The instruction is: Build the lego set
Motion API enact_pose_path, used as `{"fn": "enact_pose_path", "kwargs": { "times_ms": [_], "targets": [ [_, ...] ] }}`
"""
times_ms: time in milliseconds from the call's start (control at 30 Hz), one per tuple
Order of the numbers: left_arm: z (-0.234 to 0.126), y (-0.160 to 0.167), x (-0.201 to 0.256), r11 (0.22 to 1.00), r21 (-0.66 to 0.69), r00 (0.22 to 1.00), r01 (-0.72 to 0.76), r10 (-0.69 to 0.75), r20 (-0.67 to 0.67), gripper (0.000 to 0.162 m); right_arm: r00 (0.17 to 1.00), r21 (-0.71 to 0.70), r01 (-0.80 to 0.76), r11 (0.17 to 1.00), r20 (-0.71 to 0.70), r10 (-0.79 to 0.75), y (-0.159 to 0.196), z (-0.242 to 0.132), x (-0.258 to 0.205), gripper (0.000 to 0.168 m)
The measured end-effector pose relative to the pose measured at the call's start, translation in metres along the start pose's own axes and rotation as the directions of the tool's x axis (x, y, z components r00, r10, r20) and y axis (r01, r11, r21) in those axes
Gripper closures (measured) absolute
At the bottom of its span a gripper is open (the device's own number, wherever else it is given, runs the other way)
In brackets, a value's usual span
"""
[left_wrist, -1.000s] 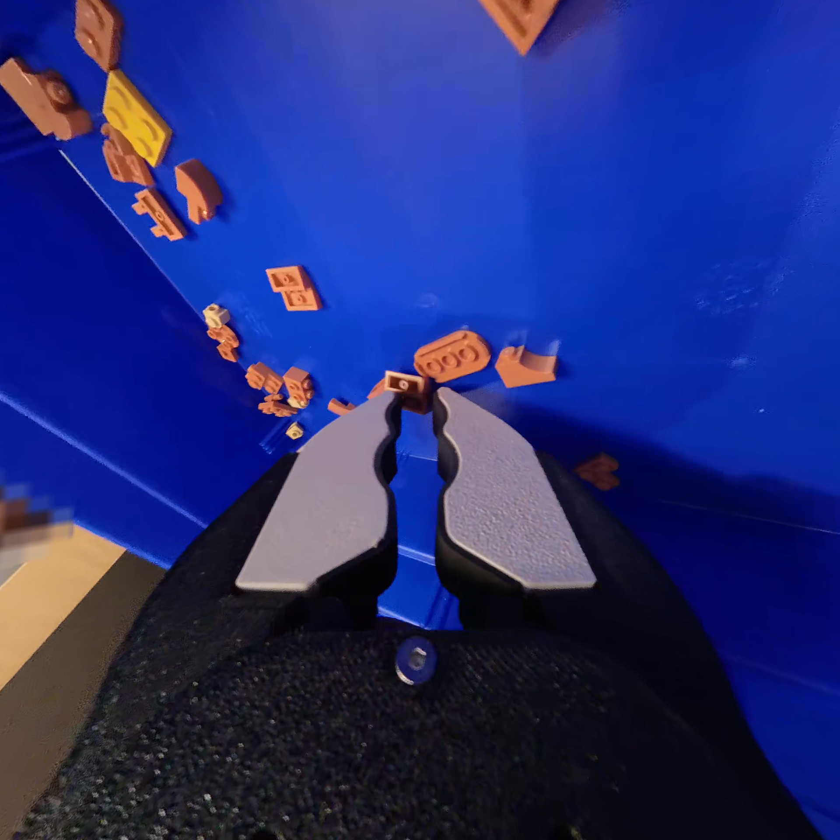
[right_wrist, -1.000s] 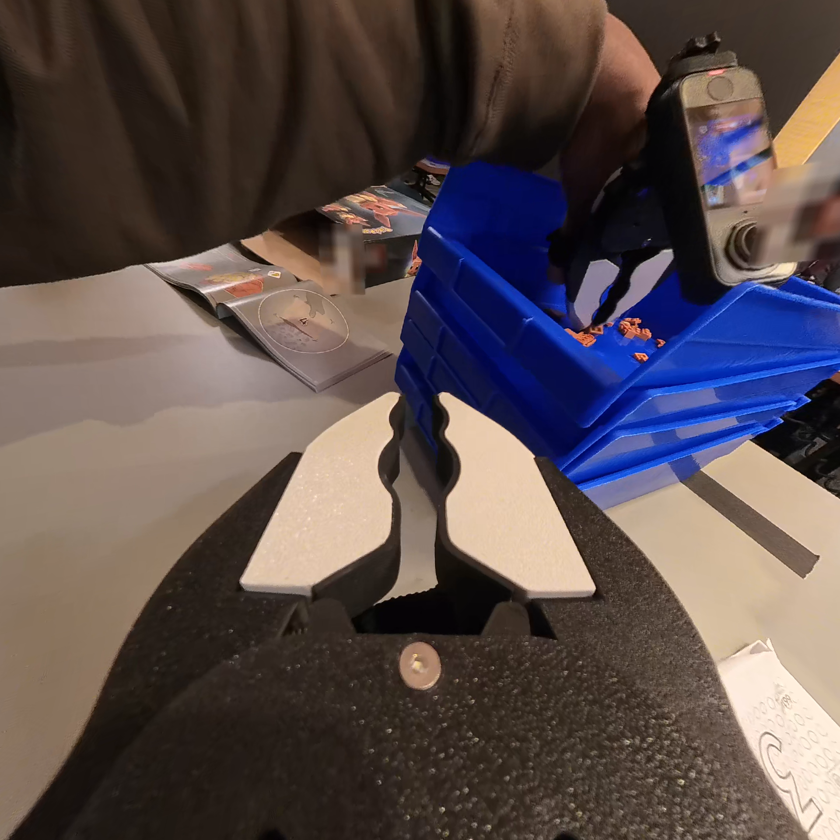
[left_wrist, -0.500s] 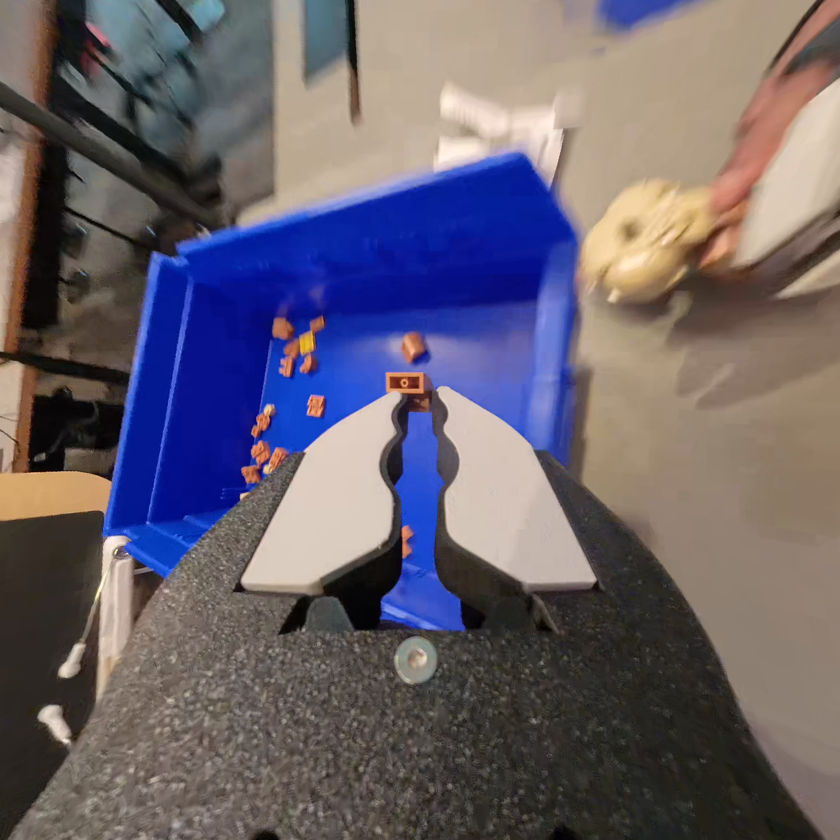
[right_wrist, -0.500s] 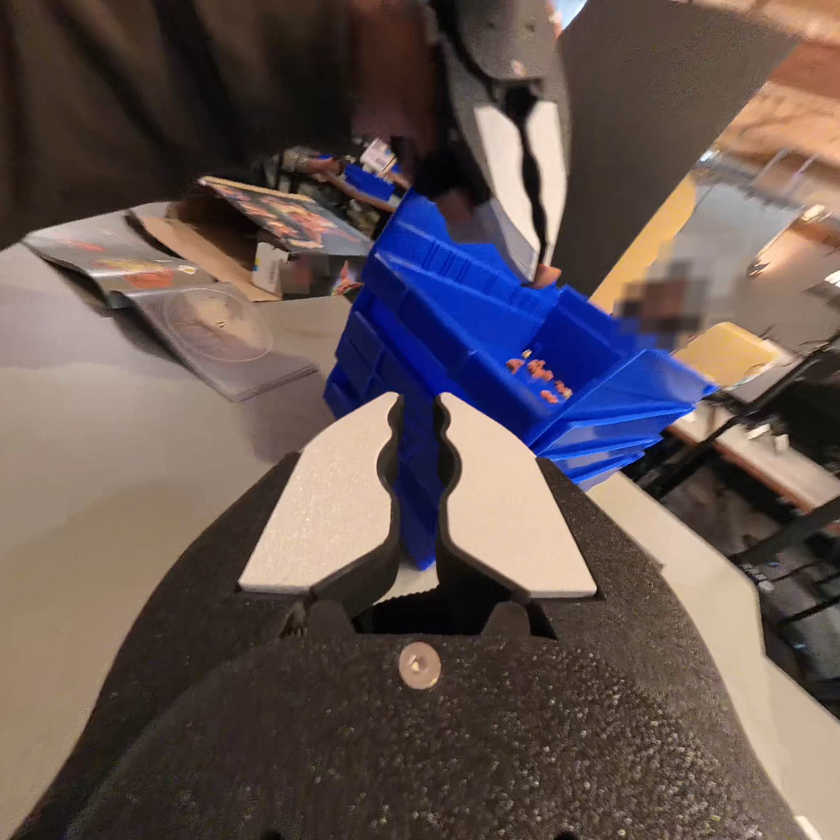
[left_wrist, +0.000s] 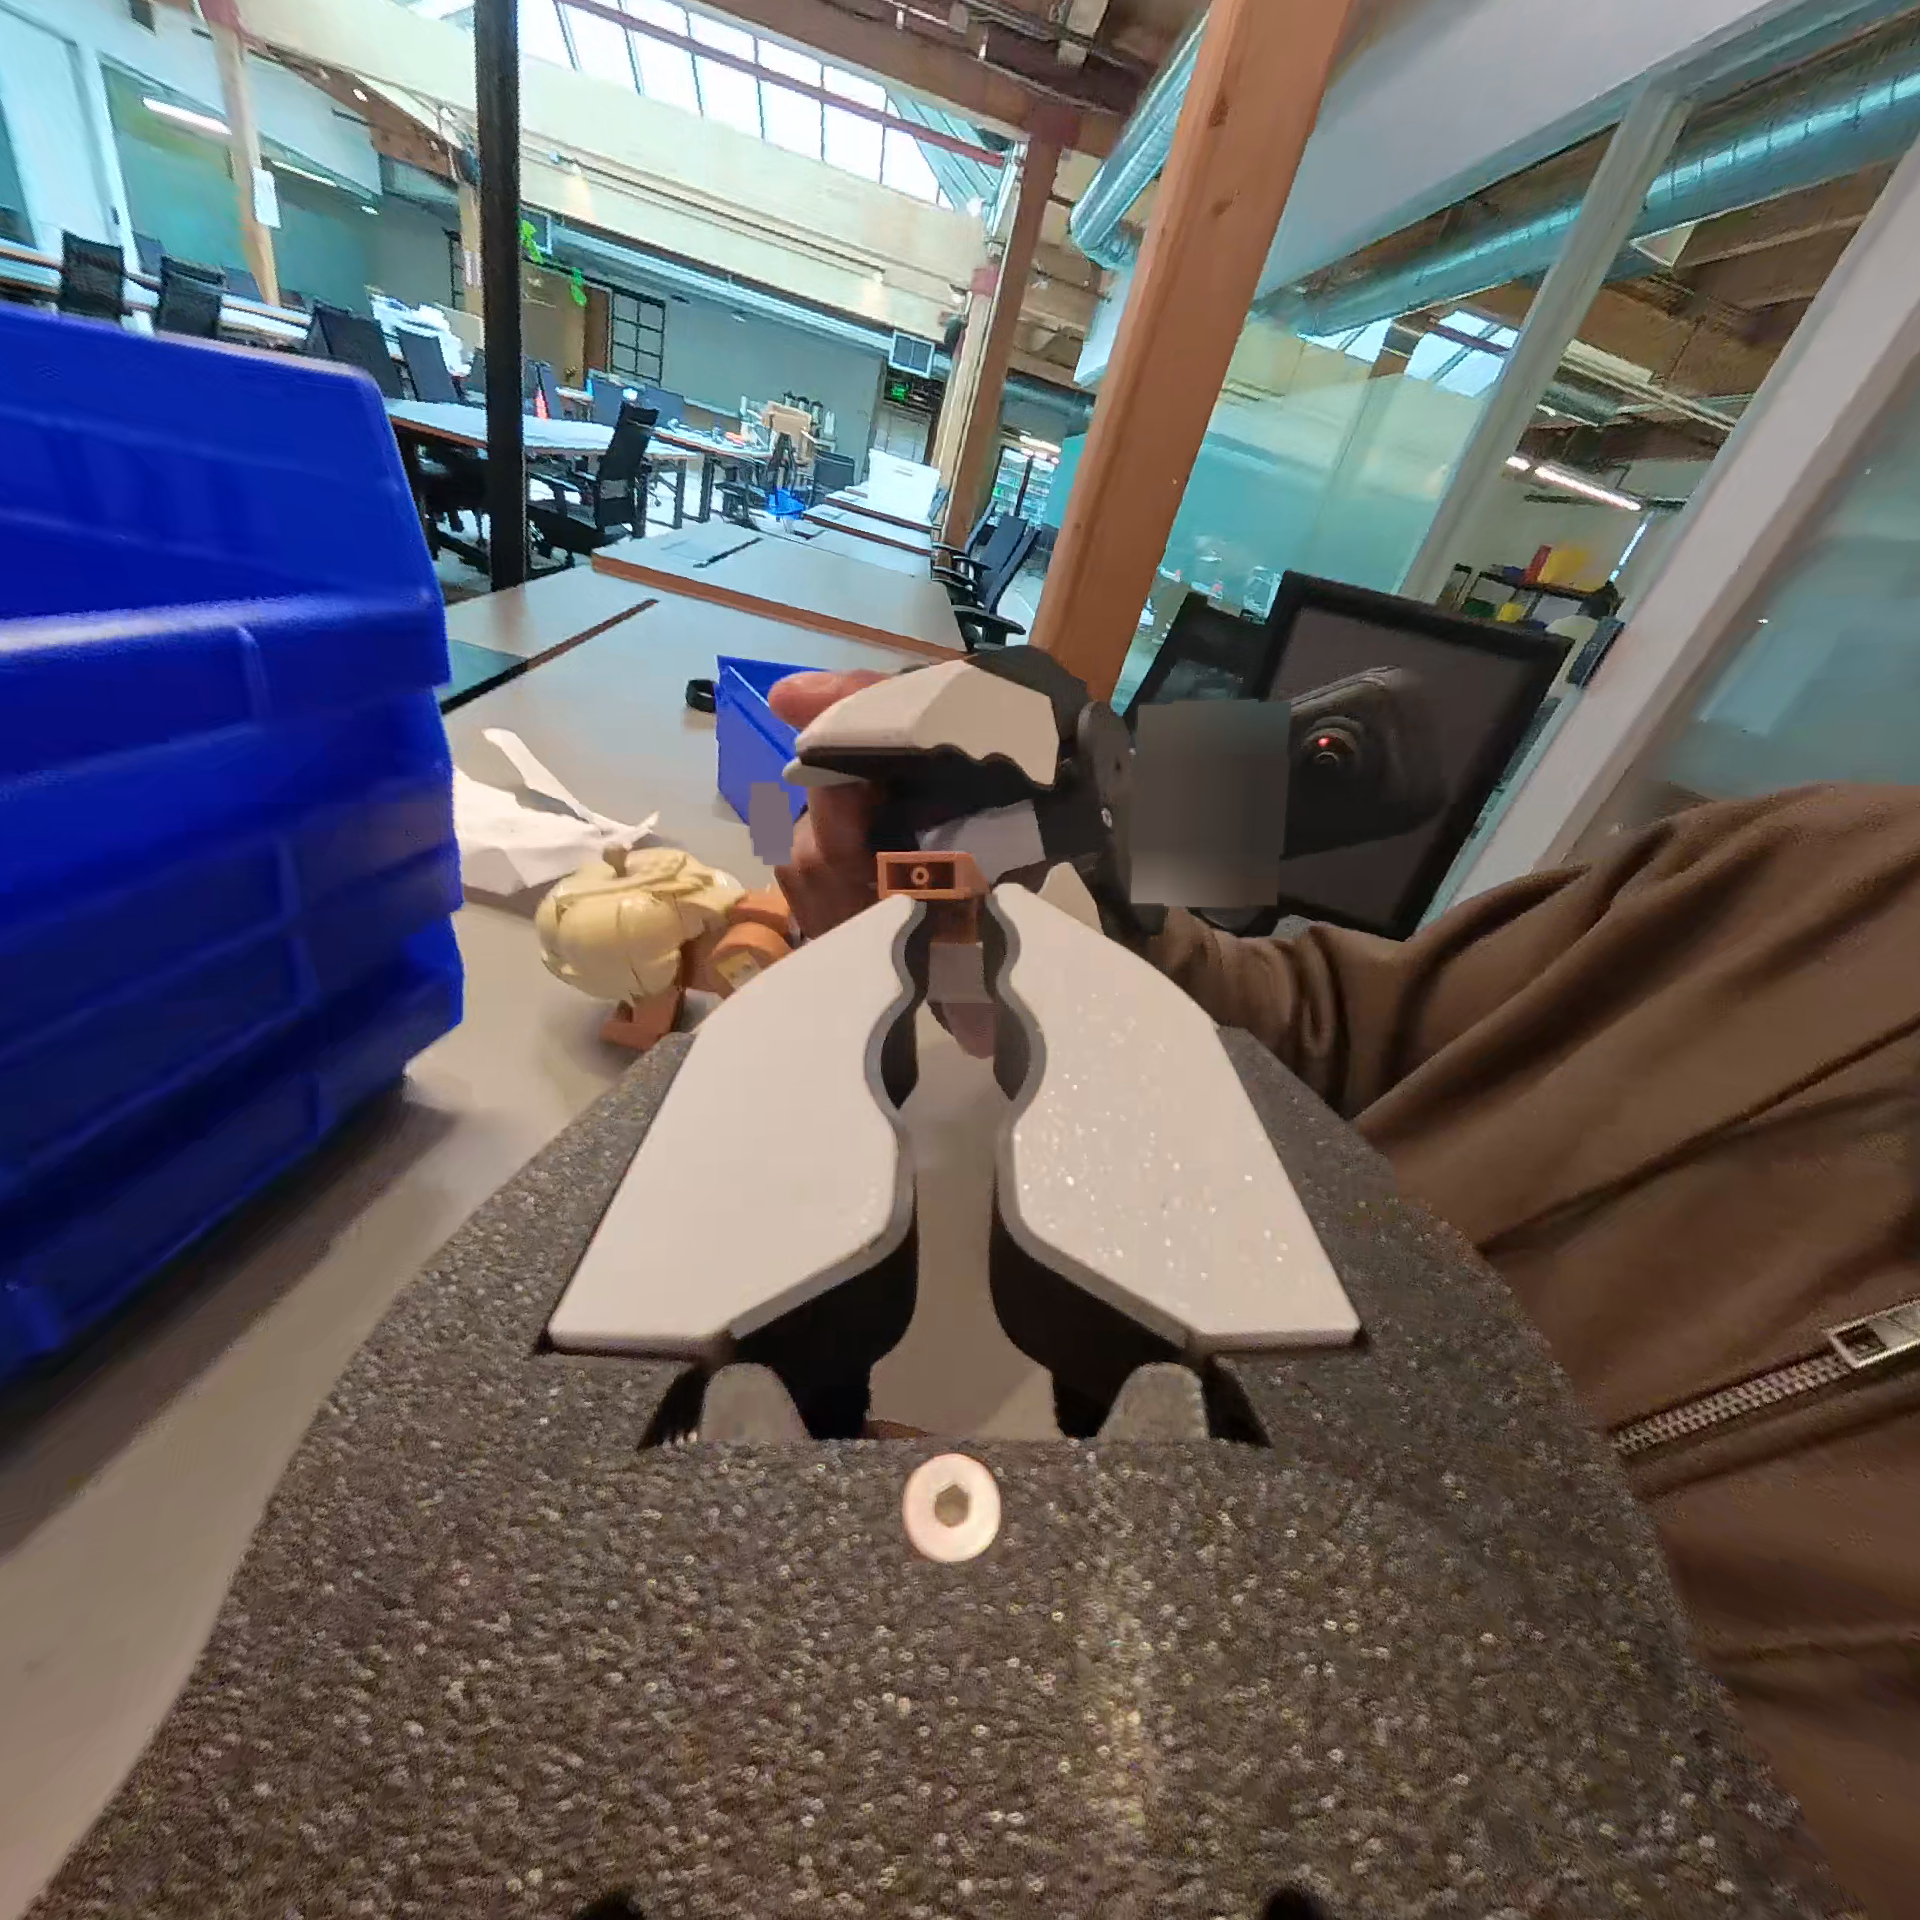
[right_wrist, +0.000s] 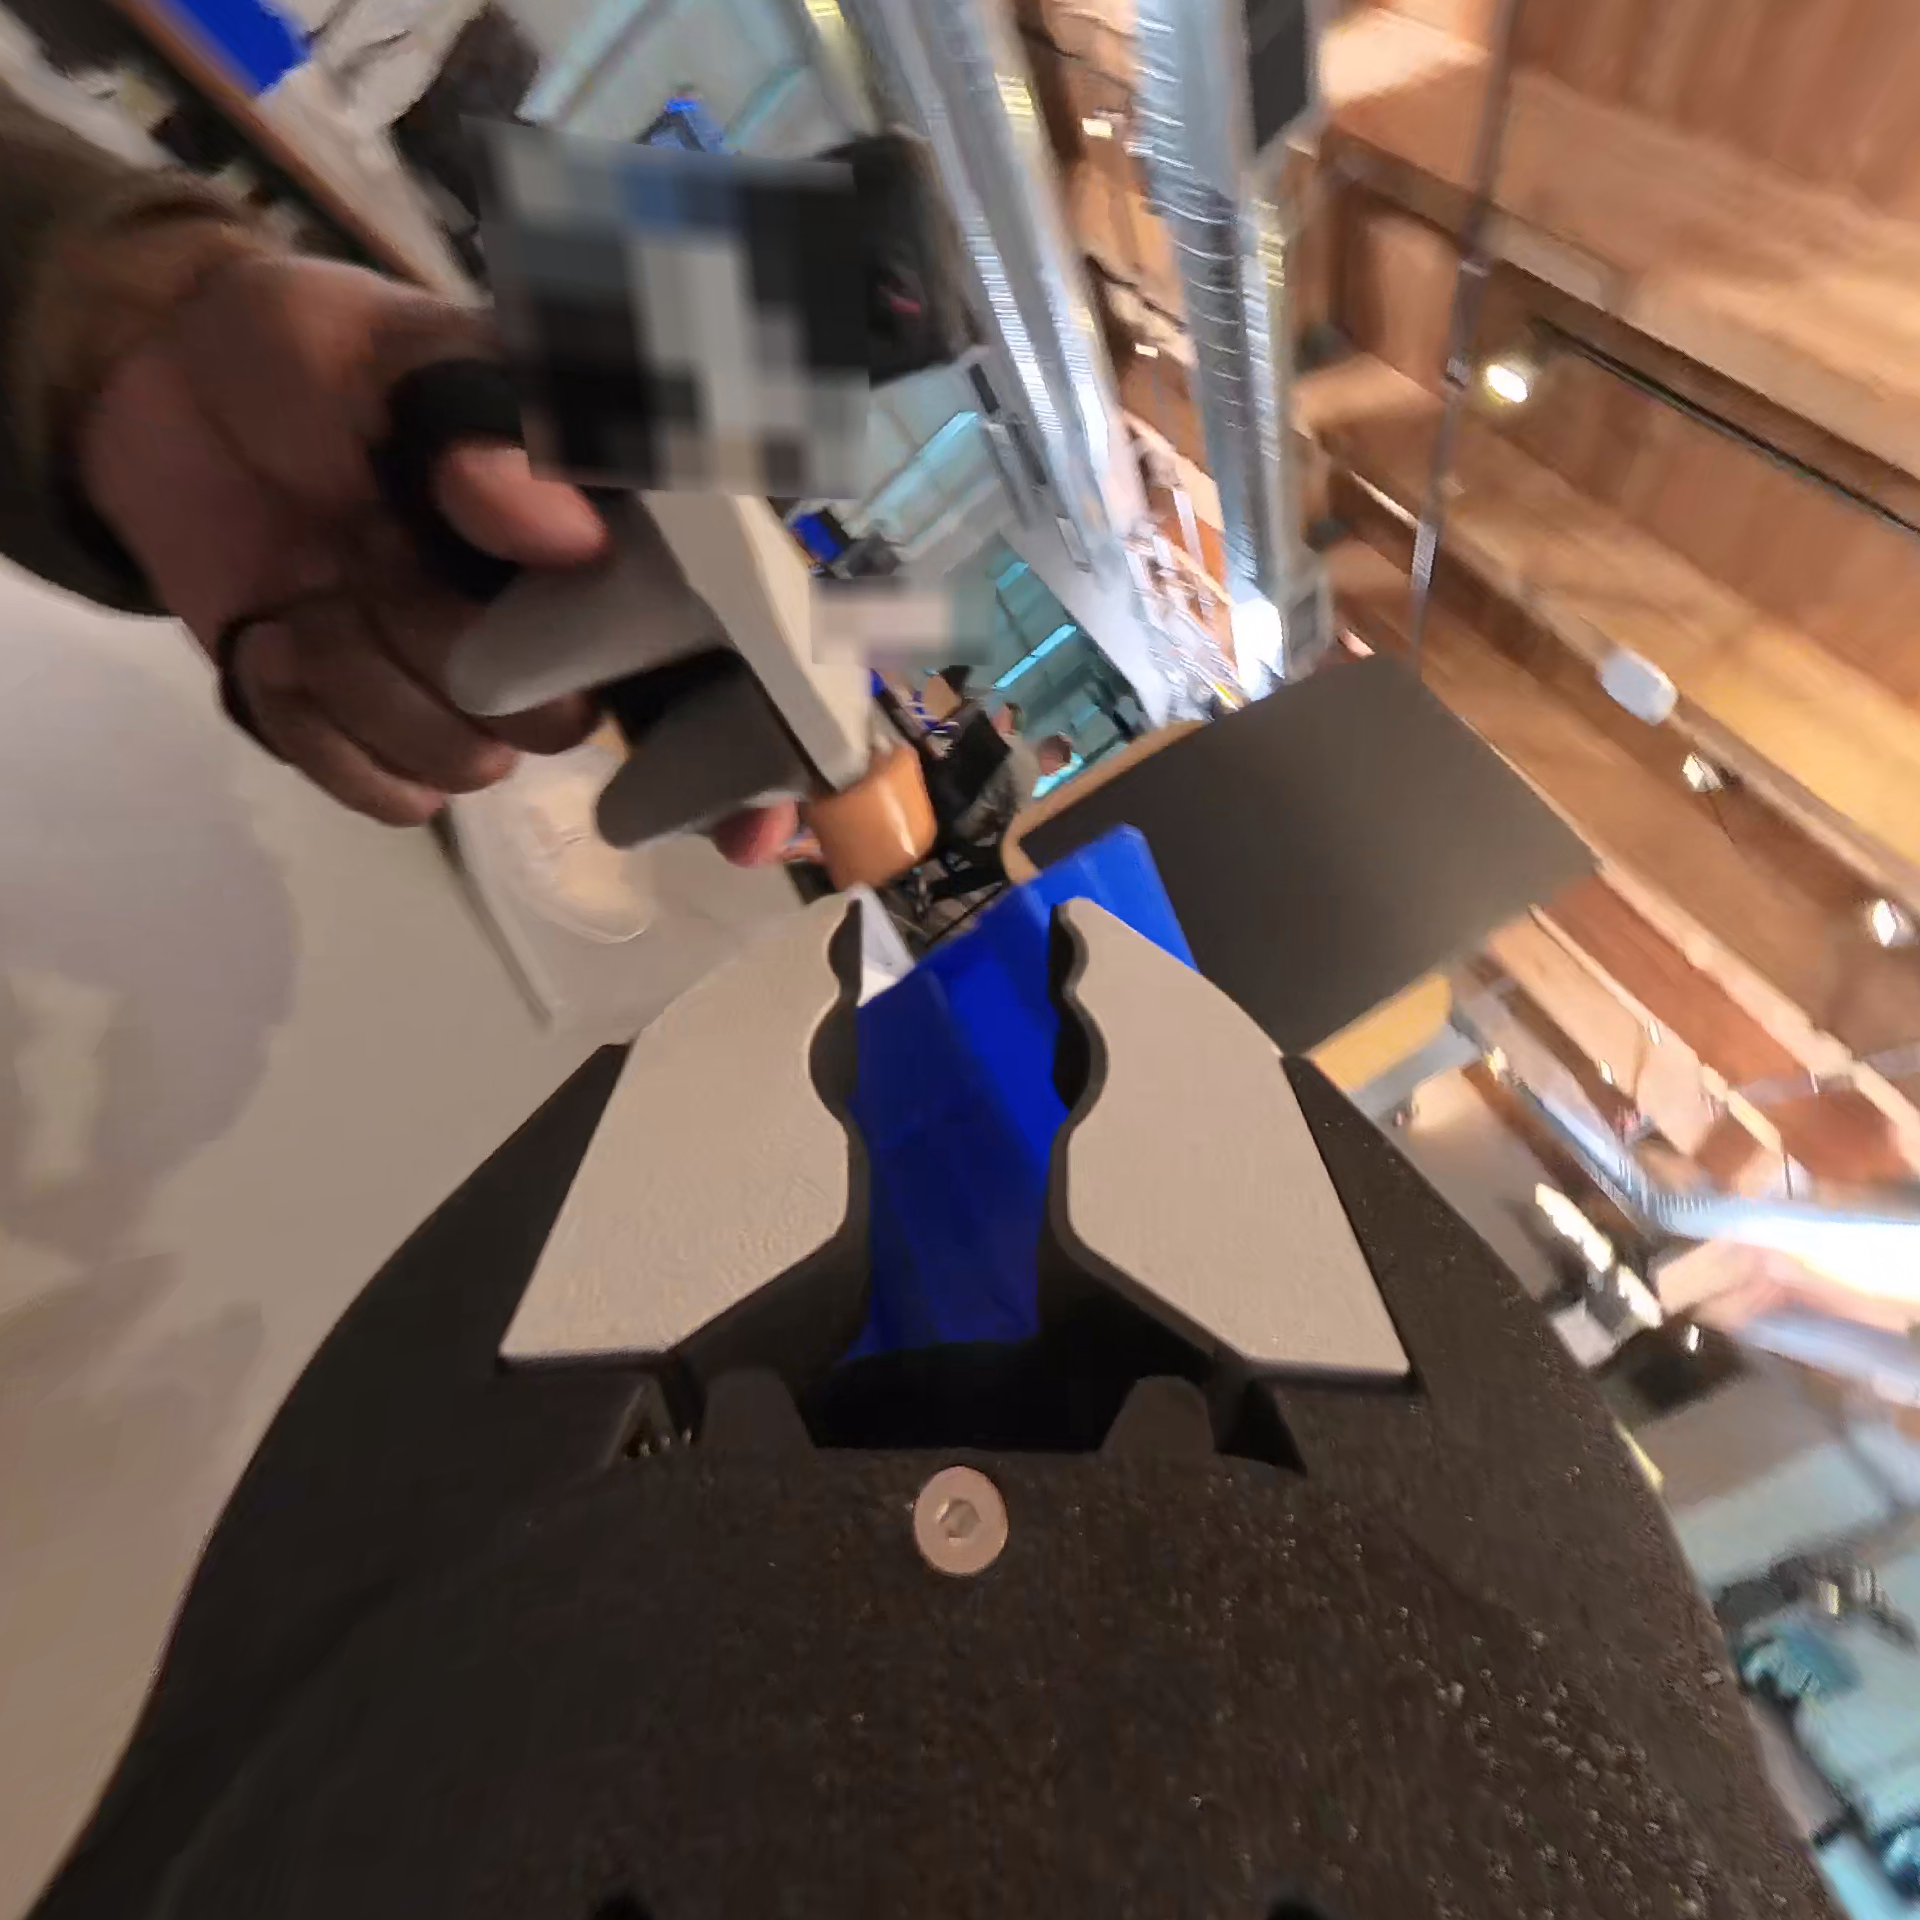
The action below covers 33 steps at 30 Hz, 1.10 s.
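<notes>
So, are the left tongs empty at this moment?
No, the left tongs are shut on a small brown lego piece at their tips.

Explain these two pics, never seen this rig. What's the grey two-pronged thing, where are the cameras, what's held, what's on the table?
No robot here: a person holds a hand-held gripper in each hand, each with a camera looking along its two grey fingers.

Left wrist view: the left hand-held gripper pinches a small orange brick. Facing it is the right hand-held gripper. On the grey table sit stacked blue bins, a partly built cream and orange model and white paper.

Right wrist view, blurred by motion: the right hand-held gripper is open and empty; the left one approaches with the brick.
</notes>
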<state>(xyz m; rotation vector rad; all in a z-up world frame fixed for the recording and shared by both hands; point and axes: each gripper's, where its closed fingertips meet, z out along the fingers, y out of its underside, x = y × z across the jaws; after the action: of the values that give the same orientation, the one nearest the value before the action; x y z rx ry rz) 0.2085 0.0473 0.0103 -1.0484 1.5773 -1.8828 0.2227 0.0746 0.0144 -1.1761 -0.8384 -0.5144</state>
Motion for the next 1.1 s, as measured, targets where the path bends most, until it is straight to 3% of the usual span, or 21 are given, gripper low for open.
{"fn": "enact_pose_path", "kwargs": {
  "times_ms": [133, 433, 567, 800, 1100],
  "targets": [
    [0.000, 0.014, -0.002, 0.997, -0.068, 0.999, -0.034, 0.035, 0.019, 0.153, 0.994, -0.015, 0.091, 0.996, 0.059, -0.090, 0.004, 0.002, -0.018, 0.133],
    [0.003, 0.030, -0.012, 0.989, -0.149, 0.998, -0.028, 0.037, 0.059, 0.153, 0.986, 0.005, 0.065, 0.998, 0.155, -0.065, 0.007, -0.002, -0.033, 0.137],
    [0.006, 0.033, -0.011, 0.989, -0.148, 0.998, -0.011, 0.019, 0.052, 0.153, 0.982, 0.000, 0.087, 0.996, 0.169, -0.086, 0.010, -0.004, -0.037, 0.145],
    [0.001, 0.030, -0.006, 0.993, -0.103, 0.998, 0.056, -0.058, -0.015, 0.153, 0.982, 0.036, 0.060, 0.998, 0.176, -0.066, 0.004, -0.006, -0.037, 0.145],
    [0.003, 0.039, -0.004, 0.976, -0.152, 0.983, 0.158, -0.170, -0.068, 0.130, 0.976, 0.063, 0.087, 0.994, 0.193, -0.098, 0.001, -0.008, -0.042, 0.145]
  ]
}}
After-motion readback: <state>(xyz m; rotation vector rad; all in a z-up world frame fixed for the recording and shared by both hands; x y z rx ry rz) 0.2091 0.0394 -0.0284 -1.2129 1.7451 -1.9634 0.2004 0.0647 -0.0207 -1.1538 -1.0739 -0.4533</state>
